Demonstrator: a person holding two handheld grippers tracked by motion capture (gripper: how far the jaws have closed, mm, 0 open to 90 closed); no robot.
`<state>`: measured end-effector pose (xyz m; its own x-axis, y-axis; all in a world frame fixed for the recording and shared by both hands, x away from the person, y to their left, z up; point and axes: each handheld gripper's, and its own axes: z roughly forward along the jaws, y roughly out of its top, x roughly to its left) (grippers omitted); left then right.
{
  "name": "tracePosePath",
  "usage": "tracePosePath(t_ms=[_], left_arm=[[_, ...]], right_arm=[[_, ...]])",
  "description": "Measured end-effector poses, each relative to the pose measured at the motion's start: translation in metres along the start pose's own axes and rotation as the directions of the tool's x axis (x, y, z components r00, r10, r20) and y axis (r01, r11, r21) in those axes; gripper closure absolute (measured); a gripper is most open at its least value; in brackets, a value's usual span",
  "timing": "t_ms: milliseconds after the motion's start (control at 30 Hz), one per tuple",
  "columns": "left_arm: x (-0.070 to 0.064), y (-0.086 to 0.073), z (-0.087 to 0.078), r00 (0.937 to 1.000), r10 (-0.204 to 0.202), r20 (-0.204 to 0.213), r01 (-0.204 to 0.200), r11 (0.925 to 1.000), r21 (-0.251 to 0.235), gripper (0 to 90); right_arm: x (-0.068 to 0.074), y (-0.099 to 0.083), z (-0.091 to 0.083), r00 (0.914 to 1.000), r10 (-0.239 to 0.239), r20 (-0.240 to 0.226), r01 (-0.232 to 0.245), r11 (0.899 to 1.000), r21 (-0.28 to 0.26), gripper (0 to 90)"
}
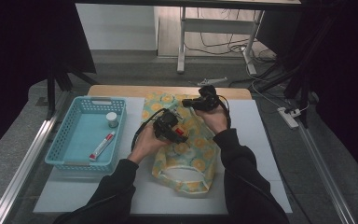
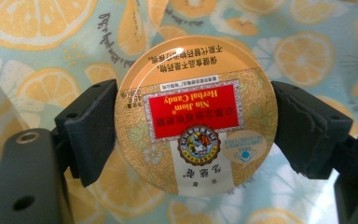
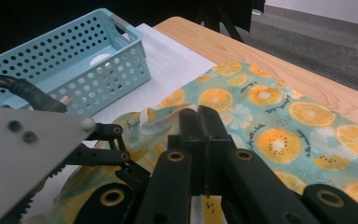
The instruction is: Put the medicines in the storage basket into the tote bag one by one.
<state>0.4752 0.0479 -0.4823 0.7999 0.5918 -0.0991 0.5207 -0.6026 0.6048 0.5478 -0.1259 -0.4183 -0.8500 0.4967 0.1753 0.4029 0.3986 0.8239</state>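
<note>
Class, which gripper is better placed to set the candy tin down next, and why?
Left. The left gripper already clamps the candy tin between its fingers; the right gripper is shut on the fruit-print bag.

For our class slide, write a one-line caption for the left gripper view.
Left gripper clamps a round candy tin by its rim above a citrus-print bag.

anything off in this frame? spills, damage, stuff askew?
Nothing stands out. The candy tin sits squarely between the left gripper jaws above the citrus-print bag; the right gripper pinches the bag's fabric. No spills.
</note>
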Motion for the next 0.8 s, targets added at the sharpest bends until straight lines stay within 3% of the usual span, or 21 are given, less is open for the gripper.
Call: tracePosePath(t_ms=[367, 800], left_arm=[[0.009, 0.001, 0.023, 0.9999, -0.014, -0.007, 0.014, 0.9997, 0.019, 20.3], [0.015, 0.0, 0.04, 0.9996, -0.024, -0.012, 0.024, 0.9995, 0.021, 20.2]], right_arm=[[-0.006, -0.001, 0.005, 0.9997, 0.016, 0.016, -0.016, 1.0, -0.005, 90.0], [-0.009, -0.002, 0.008, 0.9994, 0.021, 0.027, -0.02, 1.0, -0.007, 90.0]])
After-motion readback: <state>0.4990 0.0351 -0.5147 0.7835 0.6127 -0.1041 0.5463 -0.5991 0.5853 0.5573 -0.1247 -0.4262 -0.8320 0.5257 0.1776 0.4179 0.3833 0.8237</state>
